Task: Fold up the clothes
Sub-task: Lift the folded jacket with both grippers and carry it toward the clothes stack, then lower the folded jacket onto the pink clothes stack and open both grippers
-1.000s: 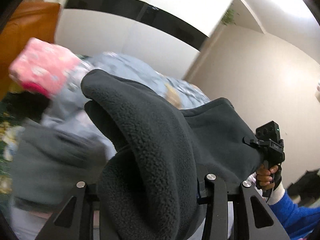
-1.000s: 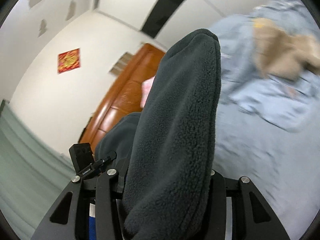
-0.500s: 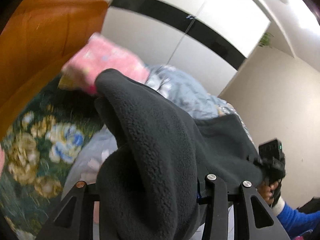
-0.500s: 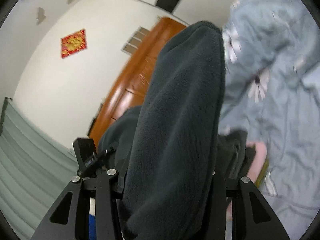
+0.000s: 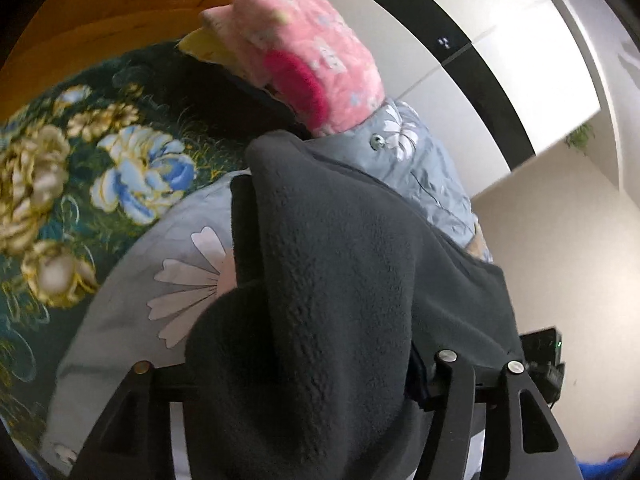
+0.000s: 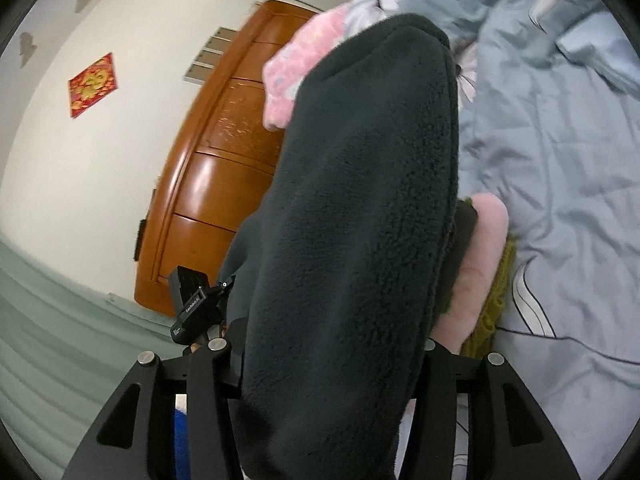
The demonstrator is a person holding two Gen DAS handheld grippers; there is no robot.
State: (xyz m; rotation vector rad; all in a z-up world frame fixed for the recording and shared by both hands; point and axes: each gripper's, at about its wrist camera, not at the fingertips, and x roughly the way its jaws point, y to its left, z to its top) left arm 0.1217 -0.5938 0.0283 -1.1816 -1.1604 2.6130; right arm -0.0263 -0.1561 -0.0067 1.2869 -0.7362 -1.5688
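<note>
A dark grey fleece garment (image 5: pixel 340 280) is stretched between both grippers above the bed. My left gripper (image 5: pixel 304 368) is shut on one bunched end of it, and the fleece hides the fingertips. In the right wrist view the same fleece garment (image 6: pixel 368 200) bulges up from my right gripper (image 6: pixel 320 360), which is shut on the other end. The opposite gripper shows in each view: the right gripper (image 5: pixel 542 360) at the fleece's far edge, the left gripper (image 6: pixel 196 304) at lower left.
A folded pink fleece (image 5: pixel 308 52) lies on dark clothes by the wooden headboard (image 6: pixel 212 168). A green floral blanket (image 5: pixel 80 168) and a light blue daisy quilt (image 6: pixel 560 152) cover the bed. A pink and olive pile (image 6: pixel 488 264) lies under the fleece.
Both grippers have swung down and toward the headboard with the fleece held. The pink fleece and floral blanket now fill the left view, and the quilt has come closer in the right view.
</note>
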